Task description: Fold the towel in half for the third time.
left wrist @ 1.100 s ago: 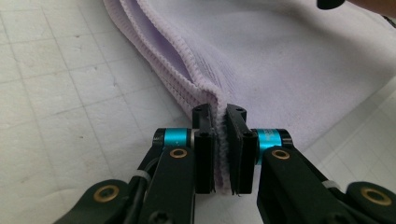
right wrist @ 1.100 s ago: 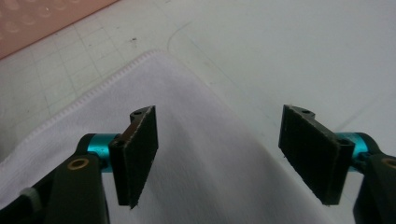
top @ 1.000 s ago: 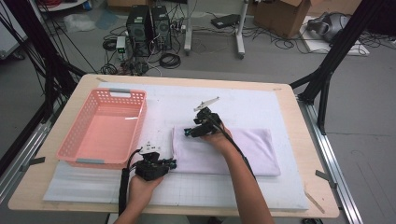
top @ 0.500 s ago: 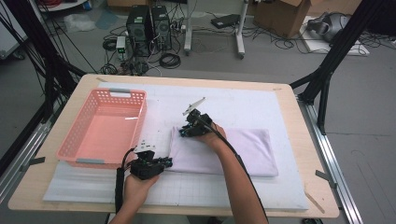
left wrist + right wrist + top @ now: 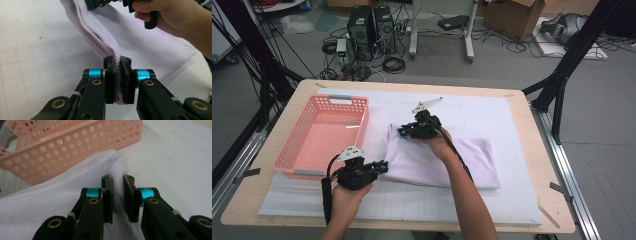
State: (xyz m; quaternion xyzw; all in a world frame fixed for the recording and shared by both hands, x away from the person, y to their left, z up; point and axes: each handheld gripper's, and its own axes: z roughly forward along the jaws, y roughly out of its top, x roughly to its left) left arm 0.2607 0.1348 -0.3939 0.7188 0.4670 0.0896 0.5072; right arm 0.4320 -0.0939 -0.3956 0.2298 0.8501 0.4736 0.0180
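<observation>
A pale lilac folded towel [image 5: 447, 162] lies on the white mat. My left gripper [image 5: 383, 166] is shut on its near-left corner. In the left gripper view the hemmed edge [image 5: 100, 42] is pinched between the pads of the left gripper [image 5: 117, 62] and rises away from them. My right gripper [image 5: 404, 131] holds the far-left corner. Its jaws have just been closing, and the right gripper [image 5: 117, 180] is clamped on a fold of towel [image 5: 50, 202]. The towel's left edge is lifted slightly off the mat.
A pink perforated basket [image 5: 322, 142] stands left of the towel, close to both grippers, and its wall [image 5: 62, 147] is just beyond the right gripper. The white gridded mat [image 5: 492, 110] covers most of the wooden table [image 5: 542, 150]. Cables and boxes lie on the floor behind.
The right jaws closed on the towel's far-left corner. Both hands rose a little and shifted left, lifting the towel's left edge off the mat.
</observation>
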